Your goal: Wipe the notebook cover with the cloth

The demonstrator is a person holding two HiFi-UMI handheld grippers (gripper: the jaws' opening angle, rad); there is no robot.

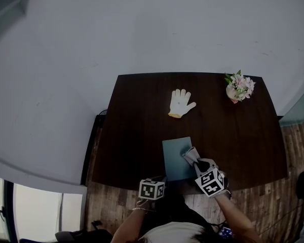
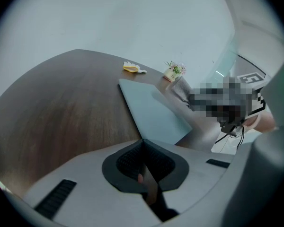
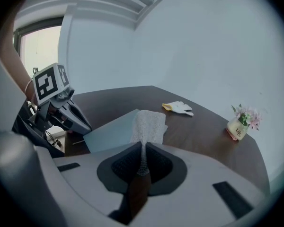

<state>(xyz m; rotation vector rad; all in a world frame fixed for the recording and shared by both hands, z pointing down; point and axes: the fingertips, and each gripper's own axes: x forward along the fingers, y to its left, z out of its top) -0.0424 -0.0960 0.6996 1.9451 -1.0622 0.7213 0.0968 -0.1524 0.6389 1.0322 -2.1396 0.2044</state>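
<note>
With the cloth (image 3: 149,124) pinched in the right tool (image 3: 142,152) upon the notebook (image 1: 175,158) and the left tool (image 2: 143,157) pressed together at its near corner, the notebook could be dragged off the counter (image 1: 142,115) edge beside it if poorly steadied.

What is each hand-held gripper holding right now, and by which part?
The right hand-held gripper pinches the cloth by its near end. The left hand-held gripper seems clamped on the near corner of the notebook.
</note>
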